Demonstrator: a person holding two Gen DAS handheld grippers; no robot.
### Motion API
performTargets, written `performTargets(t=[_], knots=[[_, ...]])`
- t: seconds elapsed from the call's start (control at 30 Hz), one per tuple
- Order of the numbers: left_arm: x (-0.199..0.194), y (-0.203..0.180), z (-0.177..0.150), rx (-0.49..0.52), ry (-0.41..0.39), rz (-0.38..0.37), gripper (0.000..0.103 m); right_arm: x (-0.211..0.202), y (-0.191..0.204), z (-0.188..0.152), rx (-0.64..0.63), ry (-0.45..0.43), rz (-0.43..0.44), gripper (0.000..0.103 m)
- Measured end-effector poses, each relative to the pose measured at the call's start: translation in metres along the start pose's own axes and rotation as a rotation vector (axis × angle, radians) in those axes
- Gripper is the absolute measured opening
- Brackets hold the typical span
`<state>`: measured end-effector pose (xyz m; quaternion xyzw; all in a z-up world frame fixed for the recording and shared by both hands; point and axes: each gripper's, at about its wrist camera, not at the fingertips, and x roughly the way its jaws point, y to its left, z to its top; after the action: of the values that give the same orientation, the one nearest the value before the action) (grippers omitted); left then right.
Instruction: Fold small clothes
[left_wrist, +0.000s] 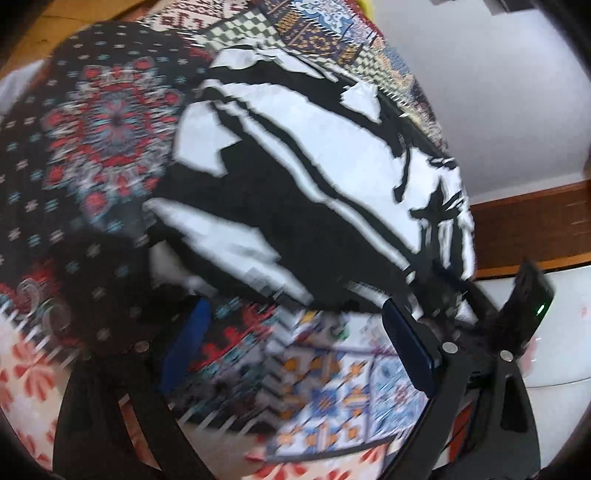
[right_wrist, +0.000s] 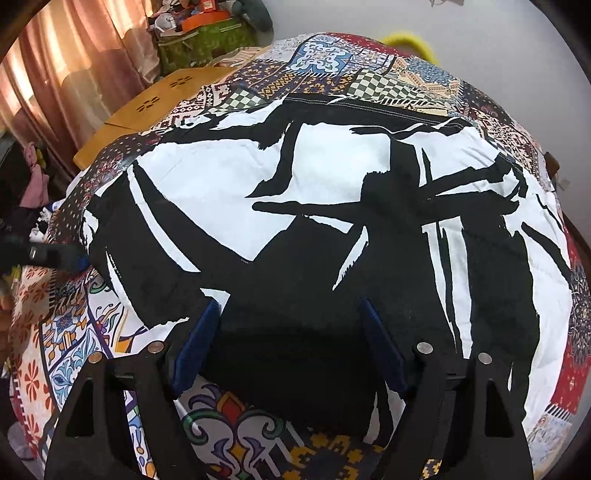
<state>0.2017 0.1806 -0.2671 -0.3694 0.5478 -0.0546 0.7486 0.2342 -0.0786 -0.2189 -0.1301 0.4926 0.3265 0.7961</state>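
Observation:
A black-and-white patterned garment (right_wrist: 314, 192) lies spread flat on a colourful patchwork cloth (right_wrist: 332, 74). My right gripper (right_wrist: 290, 314) stands open over the garment's near black edge. That edge lies between the blue pads (right_wrist: 201, 332), which do not press on it. In the blurred left wrist view the same garment (left_wrist: 303, 155) lies ahead, and my left gripper (left_wrist: 295, 317) is open just short of its near edge, over the patchwork cloth (left_wrist: 332, 398). The right wrist view shows the left gripper (right_wrist: 55, 254) at the garment's left corner.
A wooden table (right_wrist: 147, 107) with cut-out flowers stands behind the cloth on the left, beside a pink curtain (right_wrist: 55, 74) and a green box (right_wrist: 207, 40). A black device with a green light (left_wrist: 532, 306) sticks up at the cloth's right edge.

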Motion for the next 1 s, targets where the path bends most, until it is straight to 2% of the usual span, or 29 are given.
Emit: performTargets(t=[0.13,0.23,0.27,0.3,0.33,0.37,0.4,0.57,0.67,0.8,0.9,1.0], knots=[[0.013,-0.004,0.017,-0.030,-0.024,-0.021,0.094,0.001,0.002,0.000,0.001,0.003,0.009,0.077],[0.018,-0.008,0.027,-0.042,-0.068,0.007,0.080,0.001,0.002,-0.001,-0.007,0.017,0.016,0.077],[0.016,-0.007,0.028,-0.039,-0.080,0.016,0.070,0.001,0.002,-0.001,-0.004,0.016,0.018,0.077],[0.016,-0.010,0.030,-0.025,-0.104,0.047,0.055,0.001,0.002,-0.001,-0.002,0.016,0.021,0.078],[0.015,-0.010,0.030,-0.018,-0.122,0.080,0.046,0.001,0.002,-0.001,-0.002,0.017,0.023,0.078],[0.016,-0.011,0.031,-0.011,-0.140,0.112,0.033,0.000,0.002,-0.001,0.004,0.016,0.028,0.078],[0.015,-0.011,0.032,-0.006,-0.152,0.128,0.025,0.000,0.001,-0.001,0.009,0.015,0.034,0.078],[-0.015,-0.018,0.026,0.069,-0.261,0.203,0.016,-0.019,-0.013,-0.001,0.084,-0.027,0.087,0.069],[-0.048,-0.034,0.024,0.159,-0.379,0.333,0.014,-0.041,-0.028,-0.005,0.113,-0.083,0.053,0.069],[-0.081,-0.048,0.023,0.243,-0.478,0.437,0.014,-0.059,-0.046,-0.016,0.140,-0.114,-0.007,0.069],[-0.093,-0.059,0.023,0.281,-0.522,0.469,0.013,-0.055,-0.052,-0.028,0.153,-0.088,-0.035,0.069],[-0.099,-0.080,0.025,0.320,-0.554,0.458,0.013,-0.043,-0.057,-0.040,0.168,-0.052,-0.050,0.069]])
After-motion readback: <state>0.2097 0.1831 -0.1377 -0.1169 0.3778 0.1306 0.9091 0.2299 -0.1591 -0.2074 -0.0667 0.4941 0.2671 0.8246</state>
